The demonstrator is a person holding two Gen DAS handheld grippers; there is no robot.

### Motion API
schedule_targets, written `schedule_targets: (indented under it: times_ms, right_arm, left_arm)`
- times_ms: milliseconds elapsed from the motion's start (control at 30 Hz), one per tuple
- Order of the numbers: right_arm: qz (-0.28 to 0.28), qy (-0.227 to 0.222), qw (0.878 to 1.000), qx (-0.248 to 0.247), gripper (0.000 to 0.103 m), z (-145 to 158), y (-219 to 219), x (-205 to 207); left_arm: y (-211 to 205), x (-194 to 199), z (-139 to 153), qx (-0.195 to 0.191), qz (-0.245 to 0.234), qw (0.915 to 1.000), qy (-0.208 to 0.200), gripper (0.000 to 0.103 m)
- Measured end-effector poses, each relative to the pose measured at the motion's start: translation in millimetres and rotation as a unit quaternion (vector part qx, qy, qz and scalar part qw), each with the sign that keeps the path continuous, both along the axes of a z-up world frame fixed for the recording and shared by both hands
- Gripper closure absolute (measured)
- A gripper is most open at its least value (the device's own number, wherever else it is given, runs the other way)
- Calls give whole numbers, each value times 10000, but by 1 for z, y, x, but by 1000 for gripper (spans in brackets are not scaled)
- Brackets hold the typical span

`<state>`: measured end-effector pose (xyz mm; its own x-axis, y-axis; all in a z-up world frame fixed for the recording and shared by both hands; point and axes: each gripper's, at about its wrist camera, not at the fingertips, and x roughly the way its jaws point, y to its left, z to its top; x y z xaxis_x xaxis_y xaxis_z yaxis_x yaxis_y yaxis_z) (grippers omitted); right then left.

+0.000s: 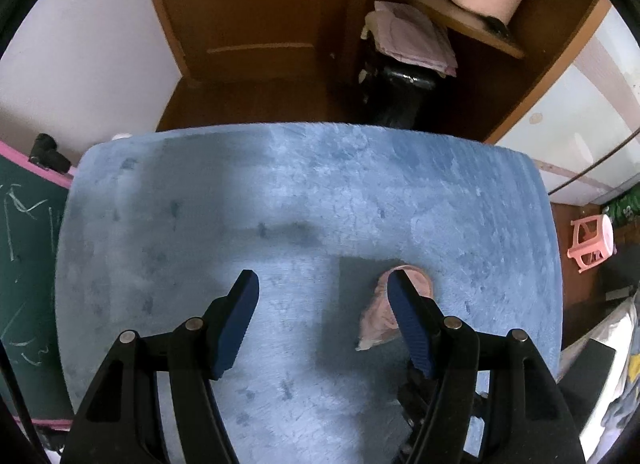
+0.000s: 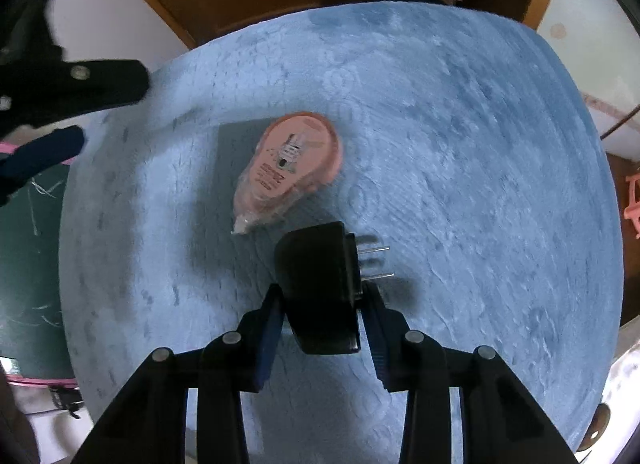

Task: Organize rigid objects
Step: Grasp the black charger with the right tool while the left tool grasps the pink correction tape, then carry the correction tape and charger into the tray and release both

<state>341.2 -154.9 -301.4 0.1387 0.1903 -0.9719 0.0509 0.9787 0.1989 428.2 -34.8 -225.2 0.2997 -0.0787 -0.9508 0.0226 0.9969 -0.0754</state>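
Lots of bare blue fuzzy mat (image 2: 460, 143) out to its far and right edges, so there's room to move. Two things on it: one pink correction tape (image 2: 292, 163) lying on a grey pad (image 2: 236, 143), and one black plug adapter (image 2: 320, 288). The right gripper (image 2: 324, 304) is clamped on the adapter, prongs pointing right, just this side of the tape. The left gripper (image 1: 324, 288) is spread wide with nothing in it, and the tape peeks out behind its right finger.

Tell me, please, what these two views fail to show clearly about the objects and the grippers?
- Pink correction tape: left wrist view, its middle is covered by the left gripper finger.
- Its label print: right wrist view, too small and blurred.
- Black plug adapter: the right gripper fingers hide its sides; whether it rests on the grey mat is unclear.
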Motion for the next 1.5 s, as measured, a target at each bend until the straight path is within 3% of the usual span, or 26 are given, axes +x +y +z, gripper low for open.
schedule_targets:
  times_ms: [600, 867, 1067, 1233, 1300, 1500]
  right_arm:
    - [-461, -11, 9980, 426, 64, 24, -65, -20]
    - [-491, 13, 9978, 454, 64, 27, -71, -26]
    - [-491, -10, 9975, 507, 64, 29, -62, -22]
    - [-510, 8, 9974, 509, 64, 26, -63, -20]
    - [-523, 7, 9974, 496, 64, 27, -64, -23]
    - [-537, -49, 9972, 524, 64, 35, -67, -32]
  left_arm:
    - [-56, 12, -58, 112, -581, 9970, 493, 32]
    - [-62, 13, -58, 49, -747, 9960, 485, 32]
    - [-68, 8, -72, 180, -914, 9931, 707, 32]
    - [-68, 5, -75, 161, -909, 9938, 621, 33]
    - [-68, 3, -74, 134, -976, 9939, 503, 45]
    - [-62, -12, -63, 286, -853, 9955, 283, 46]
